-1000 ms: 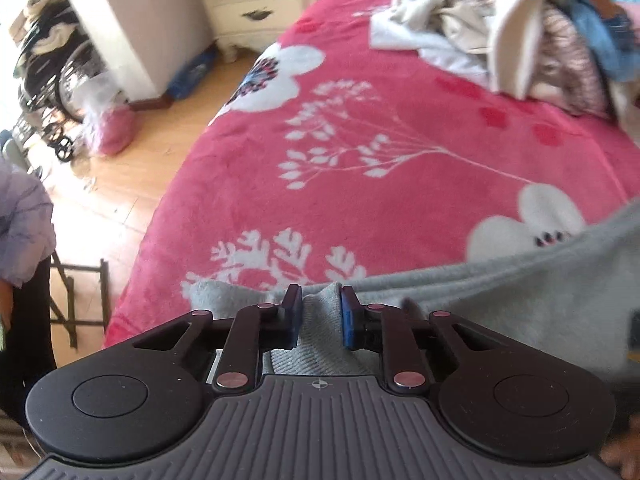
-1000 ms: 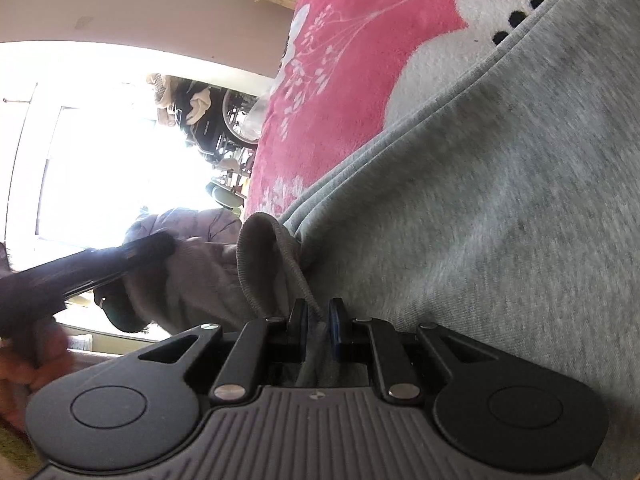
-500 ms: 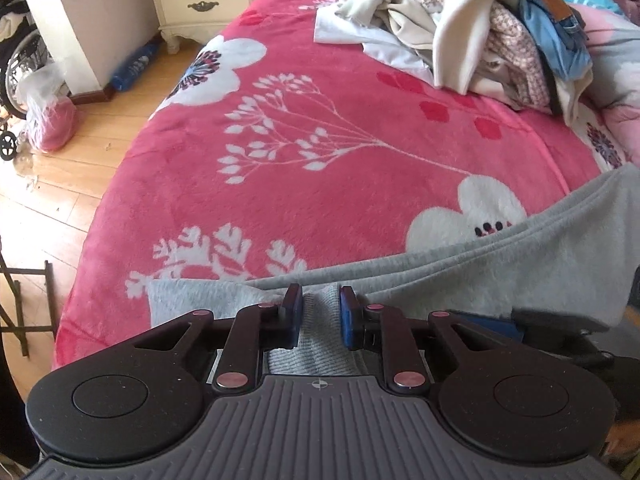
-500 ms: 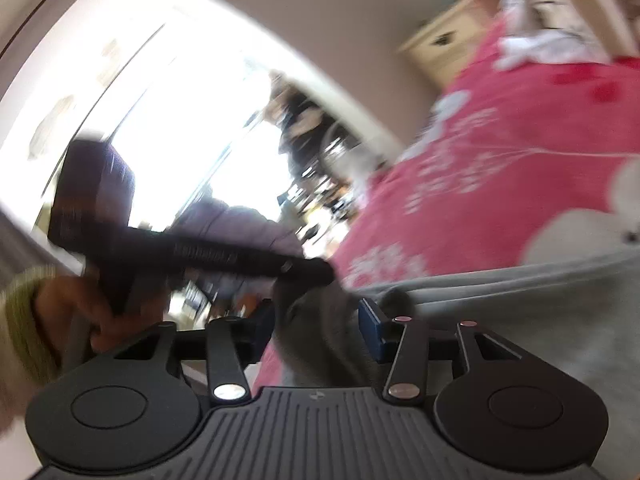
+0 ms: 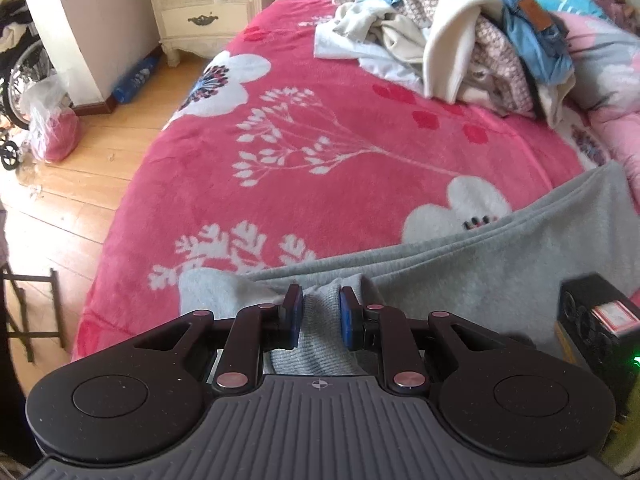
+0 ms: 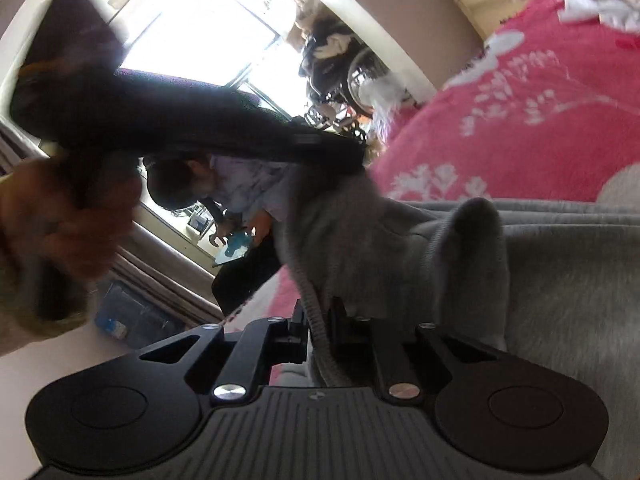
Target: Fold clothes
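While the left gripper [image 5: 319, 317] pinches a ribbed edge of the grey garment [image 5: 460, 276] between its blue-padded fingers [image 5: 294, 316], the right gripper [image 6: 319, 330] grips another ribbed hem of the same garment; its fingers have just been closing, with the cloth between them. Most of the garment lies across the near end of the bed [image 5: 320, 152], on a red blanket with white flowers. Farther up the bed sits a pile of clothes [image 5: 452, 40]. In the right wrist view, a hand [image 6: 60, 216] holds the left gripper's handle, blurred.
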